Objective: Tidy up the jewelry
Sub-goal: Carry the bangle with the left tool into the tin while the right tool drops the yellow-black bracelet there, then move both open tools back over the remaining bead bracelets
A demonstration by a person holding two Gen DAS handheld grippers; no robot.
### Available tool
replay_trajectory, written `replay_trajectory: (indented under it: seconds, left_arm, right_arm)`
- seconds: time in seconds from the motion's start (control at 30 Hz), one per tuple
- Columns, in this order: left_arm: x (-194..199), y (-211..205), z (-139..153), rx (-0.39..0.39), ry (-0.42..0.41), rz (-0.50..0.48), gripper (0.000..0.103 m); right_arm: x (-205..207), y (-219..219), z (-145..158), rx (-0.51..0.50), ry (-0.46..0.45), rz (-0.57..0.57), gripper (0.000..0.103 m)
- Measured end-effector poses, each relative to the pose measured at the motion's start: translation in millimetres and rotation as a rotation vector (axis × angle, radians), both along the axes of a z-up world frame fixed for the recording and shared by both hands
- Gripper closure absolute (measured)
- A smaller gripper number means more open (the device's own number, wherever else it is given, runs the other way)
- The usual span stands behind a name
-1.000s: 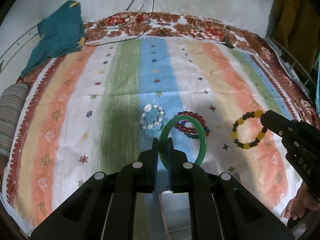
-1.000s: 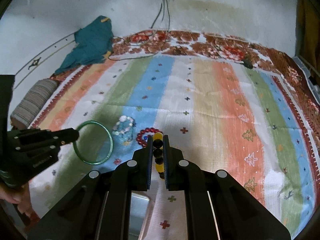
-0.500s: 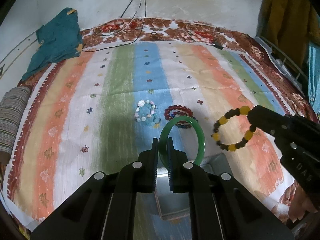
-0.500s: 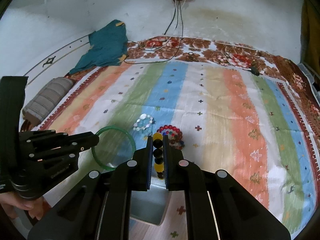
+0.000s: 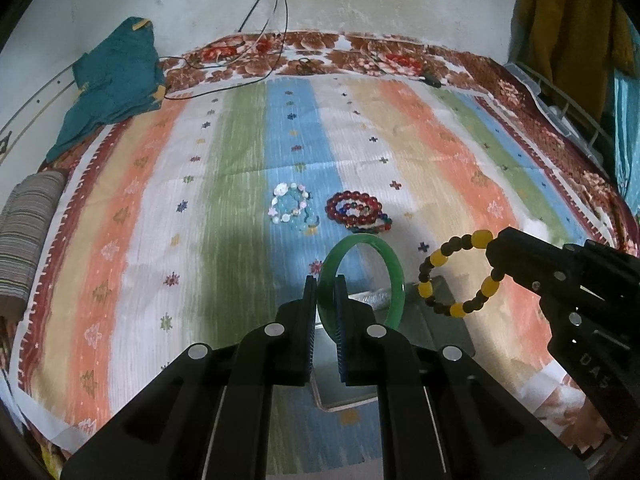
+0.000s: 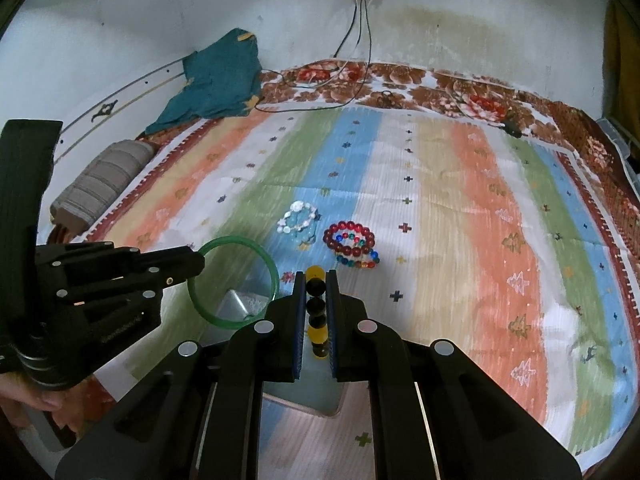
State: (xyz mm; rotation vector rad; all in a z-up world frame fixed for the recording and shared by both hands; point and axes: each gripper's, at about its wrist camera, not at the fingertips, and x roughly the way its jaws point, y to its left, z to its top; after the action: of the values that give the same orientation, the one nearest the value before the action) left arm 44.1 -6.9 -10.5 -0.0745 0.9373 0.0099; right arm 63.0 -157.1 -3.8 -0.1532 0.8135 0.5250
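Note:
My left gripper [image 5: 325,282] is shut on the rim of a green bangle [image 5: 394,276], which stands upright above the cloth. My right gripper [image 6: 315,276] is shut on a bracelet of yellow and black beads [image 6: 316,334] that hangs from its tips. In each view the other gripper shows too: the right gripper [image 5: 494,248] with its bead bracelet [image 5: 452,276], and the left gripper [image 6: 198,262] with the bangle [image 6: 274,276]. A white and pale blue bead bracelet [image 5: 294,208] and a red bead bracelet [image 5: 356,210] lie side by side on the striped cloth [image 5: 240,200].
A grey open box [image 5: 444,320] sits on the cloth just under both held pieces, near the front edge. A teal garment [image 5: 116,80] and a striped roll [image 5: 28,232] lie at the left. Cables [image 5: 224,68] run along the far border.
Both grippers drew back toward the near edge with their bracelets held. The two bracelets on the cloth now lie farther ahead, and the grey box has come into view beneath the grippers.

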Motion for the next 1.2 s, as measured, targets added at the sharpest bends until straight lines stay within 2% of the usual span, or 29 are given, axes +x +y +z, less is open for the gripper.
replay_trajectory:
  seconds: [0.17,0.33,0.37,0.4,0.47,0.57,0.9,1.2]
  left_arm:
    - [-6,-3,-1,-0.006,0.006,-0.006,0.095]
    - [-6,-4,-13,-0.054,0.073,-0.023,0.093]
    - [-5,-4,-12,-0.046,0.069,-0.017,0.093]
    - [-5,-4,-11,-0.034,0.063,-0.011,0.087]
    - [-5,-2,-9,-0.03,0.054,0.001,0.075]
    - [-1,4,-9,-0.025,0.054,0.023,0.073]
    - [14,30,-10,-0.048,0.061,0.116,0.047]
    - [27,45,-15,-0.063,0.073,0.171,0.035]
  right_arm:
    - [-6,-3,-3,0.005,0.016,0.011,0.092]
    - [-1,-3,-12,-0.013,0.038,0.007,0.092]
    - [1,-5,-12,-0.008,0.041,-0.002,0.087]
    - [2,-7,-12,-0.003,0.041,-0.011,0.074]
    - [5,-10,-11,0.002,0.036,-0.033,0.066]
    - [11,-15,-15,-0.014,0.042,-0.053,0.065]
    - [26,-18,-21,-0.024,0.06,-0.077,0.048]
    - [35,-21,-24,-0.023,0.071,-0.094,0.04]
